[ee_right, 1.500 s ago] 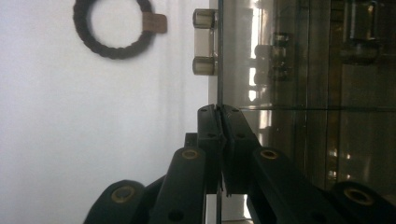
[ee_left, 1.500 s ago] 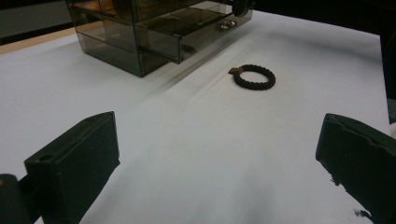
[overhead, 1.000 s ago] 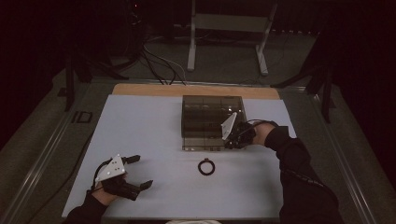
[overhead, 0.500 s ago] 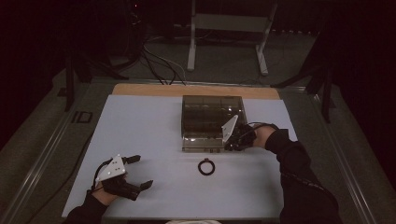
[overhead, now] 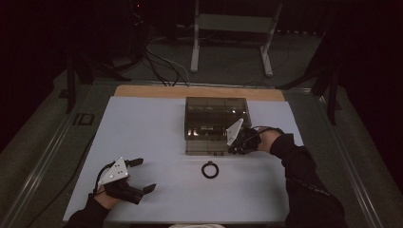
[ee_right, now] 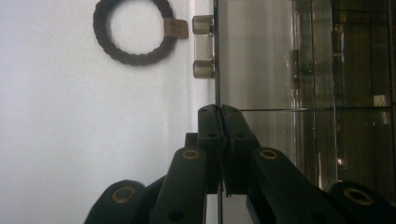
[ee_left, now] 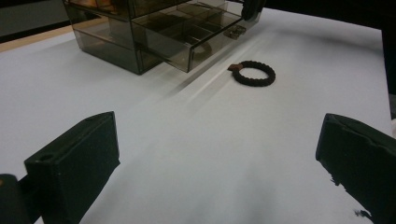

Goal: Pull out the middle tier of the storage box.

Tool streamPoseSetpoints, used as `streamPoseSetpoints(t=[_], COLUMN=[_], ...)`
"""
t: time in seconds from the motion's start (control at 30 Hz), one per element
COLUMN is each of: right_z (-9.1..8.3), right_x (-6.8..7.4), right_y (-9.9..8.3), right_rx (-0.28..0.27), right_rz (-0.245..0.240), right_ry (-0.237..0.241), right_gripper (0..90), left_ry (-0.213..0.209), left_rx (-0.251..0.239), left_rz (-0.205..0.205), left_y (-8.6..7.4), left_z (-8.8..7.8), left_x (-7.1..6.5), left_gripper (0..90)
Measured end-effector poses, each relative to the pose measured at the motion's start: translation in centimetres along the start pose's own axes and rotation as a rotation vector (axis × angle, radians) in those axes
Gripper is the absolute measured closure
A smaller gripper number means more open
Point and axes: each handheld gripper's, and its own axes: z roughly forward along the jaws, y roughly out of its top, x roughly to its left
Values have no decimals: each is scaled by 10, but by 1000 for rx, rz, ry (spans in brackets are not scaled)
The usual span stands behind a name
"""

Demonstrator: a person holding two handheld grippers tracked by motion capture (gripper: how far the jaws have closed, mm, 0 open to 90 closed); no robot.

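Right claw (ee_right: 219,140) closed on the thin front wall of the smoky drawer (overhead: 205,146), pulled partly out of the clear organizer box (overhead: 216,118). Long axis of that wall straight ahead of the claw. Beyond its tip, a little aside: drawer knob (ee_right: 203,45), then braided ring (ee_right: 135,30) with a brown tag, writing probably too small to read. Left claw (overhead: 139,175) wide open, empty, well apart on the worktop (overhead: 142,123).

The left gripper (ee_left: 219,154) has its two black jaws standing wide apart at the bottom corners of the frame, nothing between them but the bare white table (ee_left: 201,154). A dark braided ring (ee_left: 253,73) lies upper right of centre. A smoky clear drawer box (ee_left: 149,28) sits at upper left, one drawer pulled out.
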Motion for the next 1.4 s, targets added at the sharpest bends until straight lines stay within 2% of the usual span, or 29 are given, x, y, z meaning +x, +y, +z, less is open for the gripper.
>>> streamPoseSetpoints(t=[0.6, 0.9, 0.97, 1.03, 1.27, 1.37, 1.4], right_z=[0, -2, -2, -3, -16, -29, -29], right_x=[0, -1, -1, 0, 3, 1, 1], right_y=[0, -2, -3, -3, -3, -2, -2], right_rx=[-10, -24, -27, -38, -93, -153, -153], right_rz=[10, 43, 59, 77, 85, 124, 124], right_ry=[0, 3, 3, 7, -12, -52, -52], right_gripper=[877, 864, 834, 805, 759, 731, 731], left_ry=[0, 1, 0, -1, -1, -1, -1], left_rx=[6, 5, 2, 4, 6, 8, 8], left_rz=[-1, -1, -3, -1, -3, -3, -3], left_y=[0, 0, 0, 0, 0, -1, -1], left_z=[0, 0, 0, 0, 1, 1, 1], left_x=[0, 0, 0, 0, 0, 1, 1], left_gripper=[8, 8, 8, 8, 8, 9, 9])
